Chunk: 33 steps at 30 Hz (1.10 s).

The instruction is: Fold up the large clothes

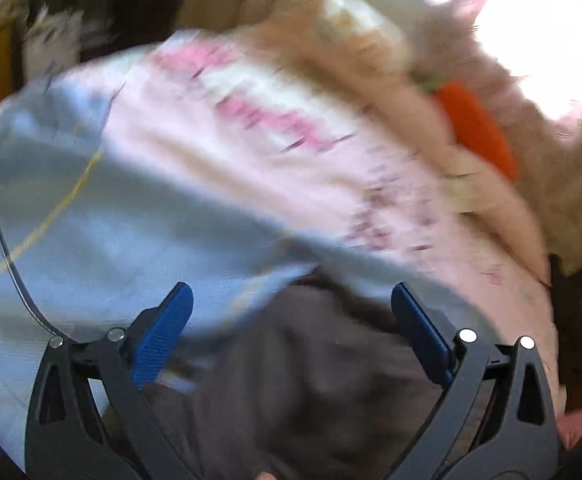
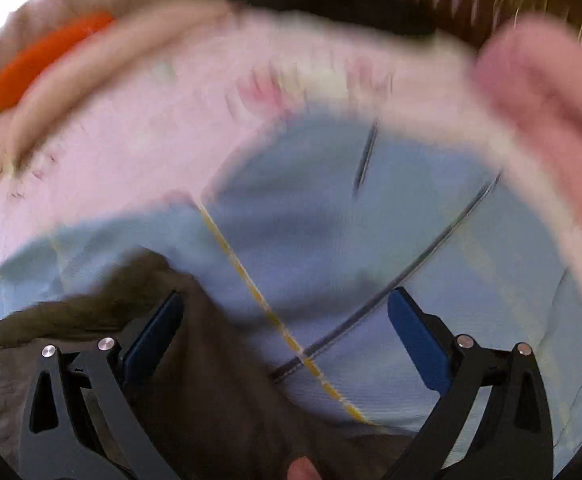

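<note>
Left gripper: 2 blue-padded fingers spread wide, nothing between the pads; it sits above the dark garment.
Right gripper: 2 blue-padded fingers spread wide, nothing pinched; its left finger lies against the garment's edge, its right finger is over the blue sheet.
Dark brown-grey garment: crumpled, on the near part of the bed, on top of the blue sheet; in the right wrist view it fills the lower left.
Light blue sheet: spread on the bed, crossed by 1 yellow line and 1 dark line.
Pink floral bedcover: under the sheet, reaching to the bed's far edge.
Tan plush toy: at the far edge of the bed, with 1 orange carrot on it.
Image quality: both views motion-blurred; fine detail cannot be told.
</note>
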Tool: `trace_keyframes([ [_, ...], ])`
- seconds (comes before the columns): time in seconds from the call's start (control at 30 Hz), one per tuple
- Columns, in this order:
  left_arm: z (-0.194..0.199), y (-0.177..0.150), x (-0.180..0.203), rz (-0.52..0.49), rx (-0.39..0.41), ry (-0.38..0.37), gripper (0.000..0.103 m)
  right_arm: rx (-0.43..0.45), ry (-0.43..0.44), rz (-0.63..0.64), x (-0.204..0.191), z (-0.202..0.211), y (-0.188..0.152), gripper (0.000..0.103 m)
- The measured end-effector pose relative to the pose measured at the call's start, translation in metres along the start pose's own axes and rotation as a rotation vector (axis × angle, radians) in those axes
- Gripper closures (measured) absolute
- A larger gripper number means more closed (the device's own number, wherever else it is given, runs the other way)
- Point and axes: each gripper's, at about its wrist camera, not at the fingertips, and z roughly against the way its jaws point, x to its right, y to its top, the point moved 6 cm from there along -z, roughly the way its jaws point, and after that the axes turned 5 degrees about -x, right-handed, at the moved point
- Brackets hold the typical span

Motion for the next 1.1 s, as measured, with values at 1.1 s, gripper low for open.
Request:
trace_keyframes([
  [1.1, 0.065, -0.002, -0.057, -0.201, 0.175, 0.324, 0.002, 0.045, 0.001, 0.053, 0.015, 0.055, -0.047, 0.001],
])
